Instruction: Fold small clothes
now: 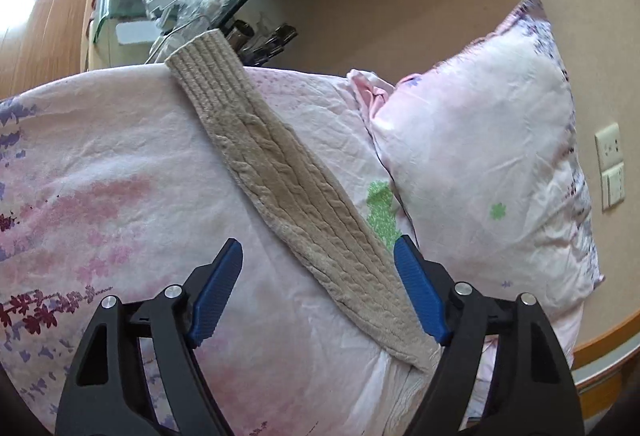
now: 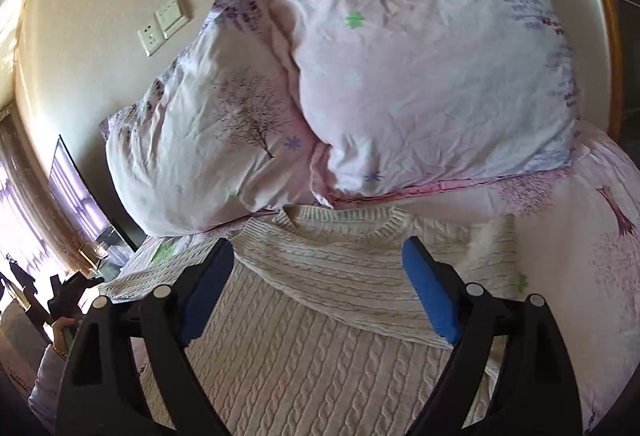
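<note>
both grippers, left gripper (image 1: 318,276) and right gripper (image 2: 318,276), spread wide over beige sweater (image 2: 320,316); probably no contact.

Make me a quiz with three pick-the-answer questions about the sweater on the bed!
1. Where does the sweater's neck hole point?
A. toward the pillows
B. toward the floor
C. toward the window

2. What colour is the sweater?
A. bright red
B. beige
C. dark green

3. How is the left hand-held gripper?
A. shut on the sleeve
B. open, holding nothing
C. shut on a pillow

Answers:
1. A: the collar of the sweater lies just below the two pillows.
2. B: its cable knit is beige in both views.
3. B: the left hand-held gripper has its blue fingers spread wide on either side of the sleeve, not pinching it.
</note>
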{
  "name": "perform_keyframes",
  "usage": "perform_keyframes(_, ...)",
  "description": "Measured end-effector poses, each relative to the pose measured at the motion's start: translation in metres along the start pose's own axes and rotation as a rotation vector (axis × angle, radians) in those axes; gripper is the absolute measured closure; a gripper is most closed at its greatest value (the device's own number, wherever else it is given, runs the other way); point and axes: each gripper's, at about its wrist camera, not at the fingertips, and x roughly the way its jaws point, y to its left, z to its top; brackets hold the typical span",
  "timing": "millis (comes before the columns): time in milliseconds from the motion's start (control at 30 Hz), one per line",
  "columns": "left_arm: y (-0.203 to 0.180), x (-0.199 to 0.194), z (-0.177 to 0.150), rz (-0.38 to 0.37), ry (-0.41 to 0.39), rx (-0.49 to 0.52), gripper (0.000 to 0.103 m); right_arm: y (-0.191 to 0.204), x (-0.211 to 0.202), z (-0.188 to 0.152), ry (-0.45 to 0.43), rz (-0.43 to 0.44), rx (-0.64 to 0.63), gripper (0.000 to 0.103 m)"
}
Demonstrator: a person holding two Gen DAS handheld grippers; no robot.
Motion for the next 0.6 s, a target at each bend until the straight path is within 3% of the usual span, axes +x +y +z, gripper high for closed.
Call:
perform_keyframes(200, 0.009, 0.014, 0.025, 0.028, -0.037, -0.083, 0.03, -0.02, -0.003, -0.008, 0.007, -0.003, 0.07, 0.015)
perform_keyframes(233, 0.009, 0.018, 0.029, 0.036, -0.043, -0.086, 0.039, -0.021, -0.003, -0.01, 0.008, 0.001, 0.07, 0.015)
perform_keyframes(267, 0.011, 0.023, 0.033, 0.046, -0.045, -0.094, 0.059, -0.021, -0.004, -0.011, 0.009, 0.007, 0.071, 0.014)
perform_keyframes(333, 0.022, 0.032, 0.037, 0.06, -0.019, -0.138, 0.089, -0.025, -0.006, -0.014, 0.008, 0.023, 0.082, 0.014)
perform_keyframes(400, 0.02, 0.027, 0.032, 0.043, -0.023, -0.151, 0.09, -0.03, -0.012, -0.016, 0.001, 0.023, 0.089, 0.014)
perform_keyframes(500, -0.024, 0.009, 0.022, -0.002, -0.063, -0.014, 0.092, -0.042, -0.022, -0.018, -0.027, -0.012, 0.081, 0.011)
perform_keyframes(600, -0.106, -0.002, -0.009, -0.143, -0.024, 0.182, 0.093, -0.058, -0.032, -0.021, -0.055, -0.064, 0.091, 0.011)
